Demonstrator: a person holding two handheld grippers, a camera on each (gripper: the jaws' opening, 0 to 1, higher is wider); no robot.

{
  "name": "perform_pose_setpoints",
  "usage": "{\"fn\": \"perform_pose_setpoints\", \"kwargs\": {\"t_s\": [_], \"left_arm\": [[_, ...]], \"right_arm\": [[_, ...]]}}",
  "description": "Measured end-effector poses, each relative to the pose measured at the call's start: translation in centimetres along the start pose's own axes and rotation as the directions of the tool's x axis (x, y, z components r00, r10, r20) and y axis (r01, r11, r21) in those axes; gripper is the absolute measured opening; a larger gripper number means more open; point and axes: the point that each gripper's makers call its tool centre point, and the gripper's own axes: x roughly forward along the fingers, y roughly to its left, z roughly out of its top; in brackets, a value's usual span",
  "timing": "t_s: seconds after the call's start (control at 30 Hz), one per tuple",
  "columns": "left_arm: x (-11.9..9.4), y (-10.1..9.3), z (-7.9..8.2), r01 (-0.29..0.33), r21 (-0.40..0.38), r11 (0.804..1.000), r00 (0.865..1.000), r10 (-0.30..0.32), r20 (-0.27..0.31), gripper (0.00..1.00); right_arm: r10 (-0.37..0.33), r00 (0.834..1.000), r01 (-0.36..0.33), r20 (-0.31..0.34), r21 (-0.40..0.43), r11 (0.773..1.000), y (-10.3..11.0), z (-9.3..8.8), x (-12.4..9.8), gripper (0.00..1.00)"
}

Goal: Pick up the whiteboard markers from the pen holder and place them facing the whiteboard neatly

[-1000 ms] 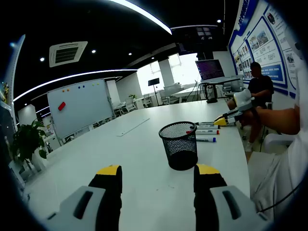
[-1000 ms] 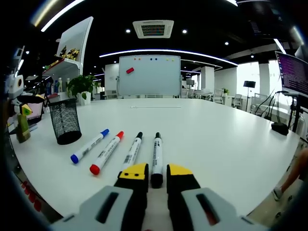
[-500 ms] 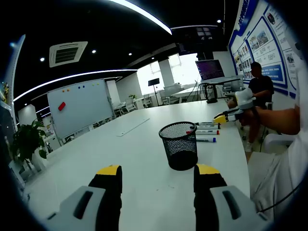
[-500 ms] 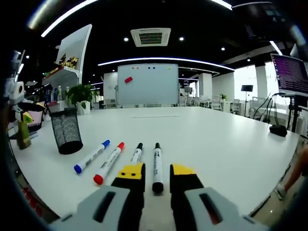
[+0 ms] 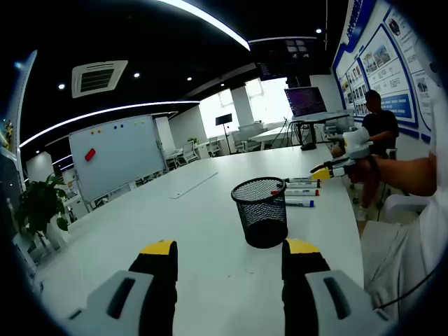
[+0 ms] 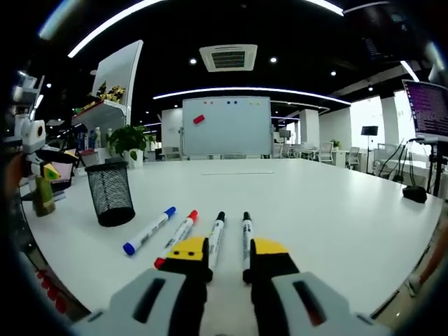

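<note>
Four whiteboard markers lie side by side on the white table, caps toward the whiteboard: a blue marker, a red marker and two black markers. My right gripper hovers just behind their near ends, open, with nothing between its jaws. The black mesh pen holder stands to their left. In the left gripper view the pen holder stands ahead of my open left gripper, the markers lie beyond it, and the right gripper is above them.
A person sits at the far end of the table by a monitor. A potted plant and shelves stand at the left. A black device with cables lies at the table's right.
The right gripper has drawn back and lifted a little from the rightmost black marker, whose end was between its jaws. The left gripper has not moved.
</note>
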Motion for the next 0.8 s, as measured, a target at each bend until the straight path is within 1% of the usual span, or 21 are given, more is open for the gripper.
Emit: {"fn": "perform_pose_setpoints", "kwargs": {"t_s": [0.17, 0.3, 0.37, 0.47, 0.53, 0.6, 0.67, 0.8], "left_arm": [[0.0, 0.0, 0.0, 0.000, 0.000, 1.000, 1.000, 0.000, 0.001, 0.61], [0.0, 0.1, -0.1, -0.001, -0.001, 1.000, 1.000, 0.001, 0.001, 0.61], [0.1, 0.1, -0.1, -0.001, -0.001, 1.000, 1.000, 0.001, 0.001, 0.61], [0.1, 0.1, -0.1, -0.001, -0.001, 1.000, 1.000, 0.001, 0.001, 0.61], [0.1, 0.1, -0.1, -0.001, -0.001, 1.000, 1.000, 0.001, 0.001, 0.61], [0.1, 0.1, -0.1, -0.001, -0.001, 1.000, 1.000, 0.001, 0.001, 0.61], [0.1, 0.2, -0.1, -0.001, -0.001, 1.000, 1.000, 0.001, 0.001, 0.61], [0.1, 0.2, -0.1, -0.002, -0.001, 1.000, 1.000, 0.002, 0.000, 0.61]], "right_arm": [[0.030, 0.999, -0.030, -0.016, -0.048, 0.998, 0.7, -0.2, 0.4, 0.24], [0.052, 0.998, -0.052, -0.020, -0.039, 0.998, 1.3, -0.1, 0.4, 0.25], [0.060, 0.998, -0.061, -0.019, -0.062, 0.996, 1.6, 0.1, 0.4, 0.25], [0.071, 0.997, -0.075, -0.030, -0.132, 0.988, 2.2, 0.2, 0.2, 0.27], [0.071, 0.997, -0.076, -0.036, -0.155, 0.985, 2.5, 0.3, 0.2, 0.27], [0.061, 0.996, -0.072, -0.061, -0.198, 0.978, 2.4, 0.1, 0.2, 0.27], [0.054, 0.997, -0.065, -0.056, -0.199, 0.978, 2.4, 0.5, 0.1, 0.27], [0.059, 0.996, -0.070, -0.074, -0.162, 0.984, 2.3, 1.0, -0.1, 0.27]]}}
